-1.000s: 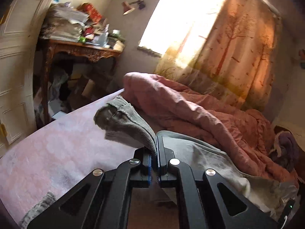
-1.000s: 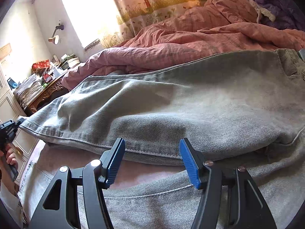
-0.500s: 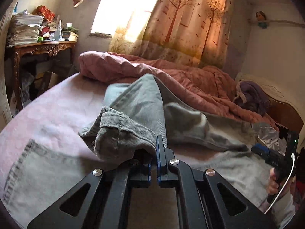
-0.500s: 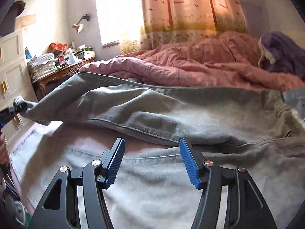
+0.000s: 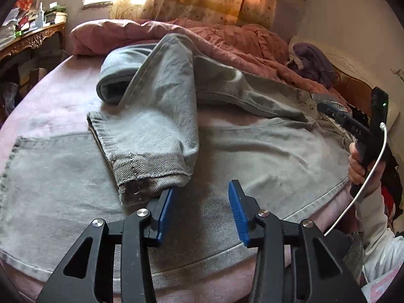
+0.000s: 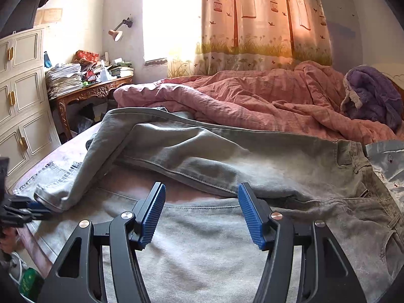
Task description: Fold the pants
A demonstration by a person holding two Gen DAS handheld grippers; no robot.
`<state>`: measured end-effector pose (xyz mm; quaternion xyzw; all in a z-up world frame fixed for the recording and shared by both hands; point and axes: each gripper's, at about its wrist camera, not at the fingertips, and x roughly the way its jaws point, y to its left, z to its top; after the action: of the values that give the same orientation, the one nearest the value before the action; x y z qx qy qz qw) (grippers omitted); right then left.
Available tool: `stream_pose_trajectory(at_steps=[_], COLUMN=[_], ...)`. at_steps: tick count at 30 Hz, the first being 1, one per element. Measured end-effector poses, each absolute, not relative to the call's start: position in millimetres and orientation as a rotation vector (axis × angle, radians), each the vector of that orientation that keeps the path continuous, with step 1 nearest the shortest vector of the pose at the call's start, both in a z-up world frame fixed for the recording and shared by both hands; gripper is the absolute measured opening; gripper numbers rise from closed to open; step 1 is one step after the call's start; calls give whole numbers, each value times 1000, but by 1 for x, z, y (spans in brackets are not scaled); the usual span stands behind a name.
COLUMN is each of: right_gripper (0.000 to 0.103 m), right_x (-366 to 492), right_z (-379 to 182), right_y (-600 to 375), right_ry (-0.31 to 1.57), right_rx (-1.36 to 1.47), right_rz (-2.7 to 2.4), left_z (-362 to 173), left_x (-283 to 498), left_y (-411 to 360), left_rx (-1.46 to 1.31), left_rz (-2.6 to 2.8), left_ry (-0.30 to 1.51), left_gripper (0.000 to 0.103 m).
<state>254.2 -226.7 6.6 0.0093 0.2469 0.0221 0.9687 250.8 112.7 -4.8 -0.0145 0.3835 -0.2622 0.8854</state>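
Observation:
Grey jeans (image 5: 265, 149) lie spread on a pink bed sheet (image 5: 50, 93); they also show in the right wrist view (image 6: 227, 159). One leg is folded back over the other, and its hem (image 5: 151, 176) rests just in front of my left gripper (image 5: 200, 209), which is open and empty; the hem touches the left blue pad. My right gripper (image 6: 200, 212) is open and empty above the near leg, close to the crotch seam. The right gripper also appears at the waistband in the left wrist view (image 5: 335, 113).
A crumpled pink duvet (image 6: 252, 98) lies along the far side of the bed, with a purple blanket (image 6: 373, 96) at the head. A cluttered wooden table (image 6: 93, 88) and cream cabinet (image 6: 22, 111) stand left of the bed. A tree-print curtain (image 6: 252, 20) hangs behind.
My left gripper carried the leg hem toward the right over the other leg, then opened and let it go. The right gripper stayed open and lifted slightly back.

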Motion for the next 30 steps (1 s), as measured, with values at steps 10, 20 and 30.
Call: stream_pose_trajectory(at_steps=[10,20,30], right_gripper=[61,61,61], right_x=[256,253,238], right_z=[-13,-14,-23], right_y=[-253,-275,-284], right_ry=[526,512,507], right_rx=[86,154,91], right_rz=[39,57,42], left_z=[51,64,70], left_x=[252,328,454], left_y=[130,119,34], left_rx=[-62,-252,-81], left_rz=[-208,-192,-377], left_ry=[719,743,765], left_gripper=[63,65,68])
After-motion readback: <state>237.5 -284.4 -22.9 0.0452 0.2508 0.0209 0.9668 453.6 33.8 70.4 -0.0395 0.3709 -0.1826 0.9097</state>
